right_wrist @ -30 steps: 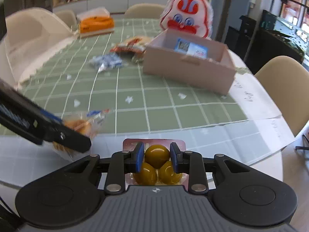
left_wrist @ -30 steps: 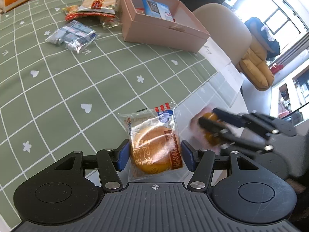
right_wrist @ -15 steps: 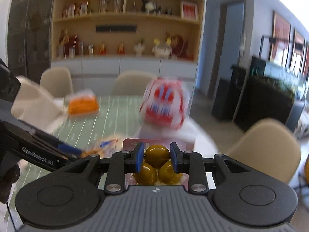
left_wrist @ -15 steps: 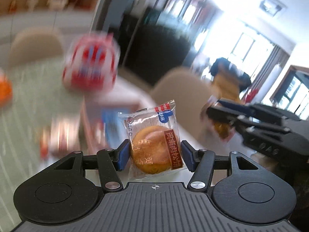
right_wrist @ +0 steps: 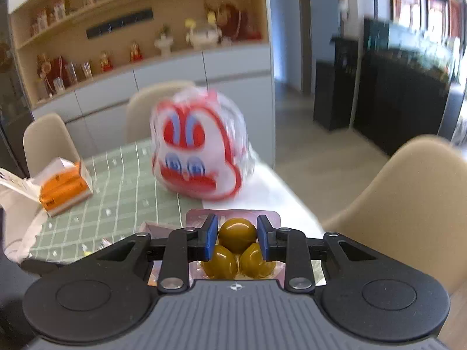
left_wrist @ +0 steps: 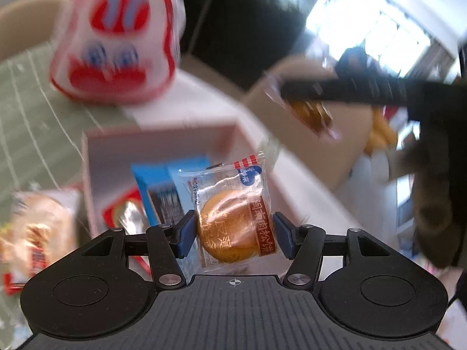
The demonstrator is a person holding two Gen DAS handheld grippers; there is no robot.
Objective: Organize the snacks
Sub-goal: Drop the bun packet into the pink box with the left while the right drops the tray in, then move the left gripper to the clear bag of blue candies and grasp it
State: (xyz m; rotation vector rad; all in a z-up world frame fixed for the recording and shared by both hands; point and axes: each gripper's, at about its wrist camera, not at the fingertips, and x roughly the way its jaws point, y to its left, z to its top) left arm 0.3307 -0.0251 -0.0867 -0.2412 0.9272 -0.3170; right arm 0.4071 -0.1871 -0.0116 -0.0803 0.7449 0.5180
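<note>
Left gripper (left_wrist: 232,234): we hold it clamped on a clear-wrapped round cake (left_wrist: 230,227), pads pressed to both sides.
Cake's place: we see it lifted above the open pink box (left_wrist: 96,157).
Box: it sits on the green checked tablecloth (left_wrist: 26,116); inside lie a blue packet (left_wrist: 154,180) and a red packet (left_wrist: 122,213).
Right gripper (right_wrist: 237,240): we keep it closed on a pink pack of three yellow-brown balls (right_wrist: 238,248).
Behind: a red and white rabbit-face bag (right_wrist: 198,148) stands on the table; an orange box (right_wrist: 62,185) lies far left.
</note>
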